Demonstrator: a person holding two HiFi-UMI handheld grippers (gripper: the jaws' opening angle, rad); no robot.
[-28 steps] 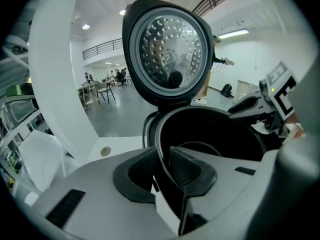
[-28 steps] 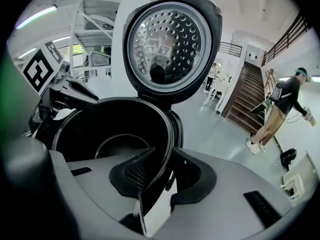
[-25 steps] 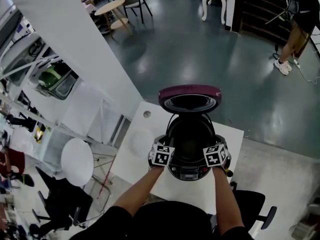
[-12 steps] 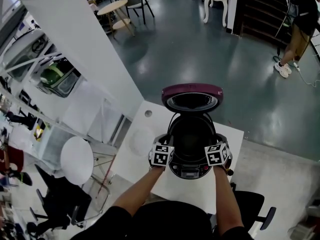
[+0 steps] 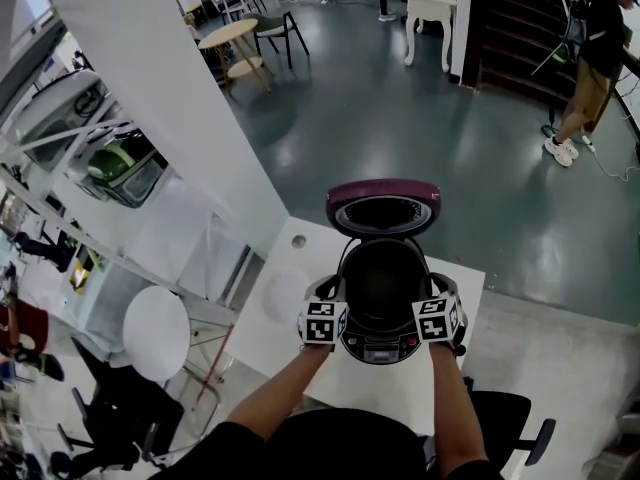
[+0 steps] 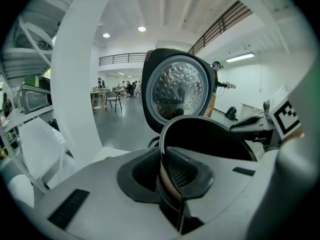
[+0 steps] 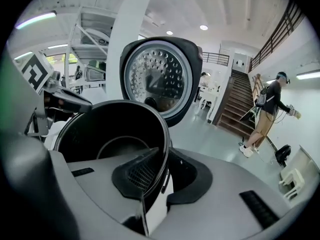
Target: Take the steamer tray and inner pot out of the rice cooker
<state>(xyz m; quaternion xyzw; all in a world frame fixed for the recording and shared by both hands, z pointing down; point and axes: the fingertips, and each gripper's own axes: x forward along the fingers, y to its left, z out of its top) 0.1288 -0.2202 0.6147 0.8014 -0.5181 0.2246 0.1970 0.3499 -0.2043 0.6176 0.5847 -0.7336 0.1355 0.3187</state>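
Note:
The rice cooker (image 5: pixel 385 346) stands on a white table with its maroon lid (image 5: pixel 383 203) swung open at the back. Its dark inner pot (image 5: pixel 383 278) is gripped at opposite sides of the rim. My left gripper (image 5: pixel 333 303) pinches the left rim (image 6: pixel 167 184) between its pads, and my right gripper (image 5: pixel 434 303) pinches the right rim (image 7: pixel 160 176). Both pairs of jaws have just been closing on that thin rim. The pot (image 7: pixel 112 134) is empty inside. In the gripper views the lid's perforated inner plate (image 6: pixel 177 91) (image 7: pixel 157 76) rises behind the pot.
A pale round shape (image 5: pixel 283 290) lies on the table (image 5: pixel 420 393) left of the cooker; what it is I cannot tell. A white column and shelving stand at the left. A black chair (image 5: pixel 510 418) is by me. A person (image 5: pixel 590 63) stands far right near stairs.
Both grippers have risen a little, and the pot's rim has come up with them. The cooker and its open lid stay where they were.

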